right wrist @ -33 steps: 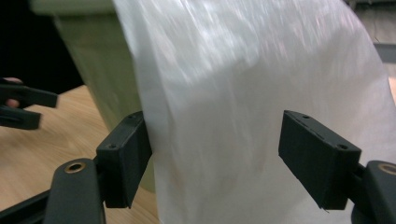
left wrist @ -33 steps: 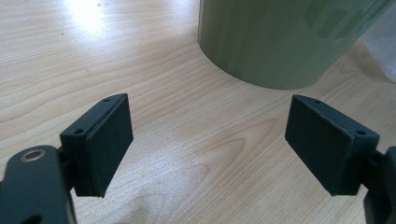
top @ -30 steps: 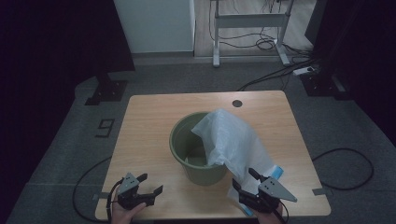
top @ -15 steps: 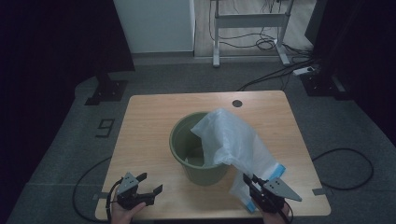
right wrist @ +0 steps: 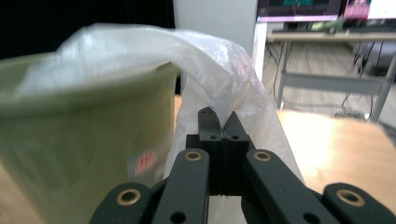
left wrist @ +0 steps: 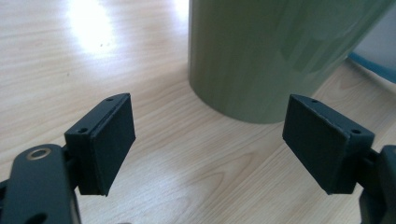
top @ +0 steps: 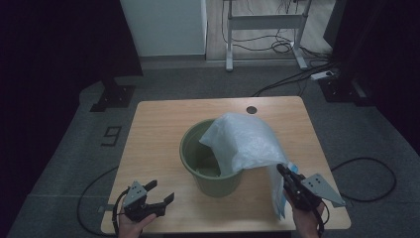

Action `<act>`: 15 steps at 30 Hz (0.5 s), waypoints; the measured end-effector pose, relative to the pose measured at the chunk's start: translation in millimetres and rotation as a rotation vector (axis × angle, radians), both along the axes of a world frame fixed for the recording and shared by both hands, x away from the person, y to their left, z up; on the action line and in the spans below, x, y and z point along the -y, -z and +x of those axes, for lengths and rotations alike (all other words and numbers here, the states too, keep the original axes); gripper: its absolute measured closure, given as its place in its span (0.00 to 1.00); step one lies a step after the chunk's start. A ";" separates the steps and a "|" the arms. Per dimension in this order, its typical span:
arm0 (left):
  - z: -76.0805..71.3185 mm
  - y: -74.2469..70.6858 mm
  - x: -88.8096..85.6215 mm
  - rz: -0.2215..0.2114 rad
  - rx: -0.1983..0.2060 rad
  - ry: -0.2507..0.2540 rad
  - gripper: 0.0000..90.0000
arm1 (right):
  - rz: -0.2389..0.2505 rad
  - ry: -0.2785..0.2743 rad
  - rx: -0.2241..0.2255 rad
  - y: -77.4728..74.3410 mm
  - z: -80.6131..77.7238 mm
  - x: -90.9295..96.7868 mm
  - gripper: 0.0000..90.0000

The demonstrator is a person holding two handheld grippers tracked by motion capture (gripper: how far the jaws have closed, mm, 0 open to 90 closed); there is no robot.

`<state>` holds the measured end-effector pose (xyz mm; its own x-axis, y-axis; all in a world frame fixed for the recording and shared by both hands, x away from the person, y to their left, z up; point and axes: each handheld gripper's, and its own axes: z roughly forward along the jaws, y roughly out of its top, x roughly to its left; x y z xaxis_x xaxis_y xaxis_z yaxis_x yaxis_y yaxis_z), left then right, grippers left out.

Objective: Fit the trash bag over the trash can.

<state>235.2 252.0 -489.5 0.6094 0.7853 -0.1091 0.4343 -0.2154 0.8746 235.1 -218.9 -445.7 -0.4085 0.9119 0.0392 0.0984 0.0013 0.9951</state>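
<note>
Right tool [top: 283, 171] just clamped — bag [top: 245, 141] lifted.

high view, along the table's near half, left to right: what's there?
left gripper → green bucket → white plastic bag draped over the bucket's right rim → right gripper, fingers shut on the bag's hanging edge.

My left gripper [top: 159, 200] was matte black, with square flat pads [left wrist: 109, 140] and small screw holes at their corners; my right gripper [top: 283, 171] had brass-ringed pivots on black links, and a grey three-cornered plate [top: 321, 188] on top.
</note>
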 end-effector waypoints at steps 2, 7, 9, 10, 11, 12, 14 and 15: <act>-1.5 -4.2 1.2 -0.003 0.010 0.002 0.19 | 0.002 -0.005 0.028 -10.9 1.1 0.2 0.99; -4.7 -18.4 2.6 -0.047 0.032 -0.001 0.20 | 0.005 -0.032 0.087 -37.0 2.8 -2.7 0.99; -6.2 -24.6 3.8 -0.053 0.052 -0.003 0.20 | 0.002 -0.049 0.100 -45.6 3.5 -5.8 0.99; -7.1 -28.3 4.8 -0.057 0.059 -0.003 0.20 | -0.001 -0.058 0.107 -49.4 3.7 -8.0 0.99; -7.7 -31.9 5.9 -0.060 0.065 -0.004 0.20 | -0.006 -0.067 0.113 -53.0 3.6 -10.5 0.99; -8.4 -35.5 7.1 -0.062 0.072 -0.005 0.20 | -0.011 -0.076 0.120 -56.4 3.2 -13.5 0.99; -9.7 -41.4 10.2 -0.070 0.088 -0.001 0.20 | -0.025 -0.099 0.132 -62.2 2.6 -19.8 0.99; -10.3 -43.6 12.2 -0.071 0.097 -0.006 0.20 | -0.030 -0.110 0.134 -64.4 2.2 -23.1 0.99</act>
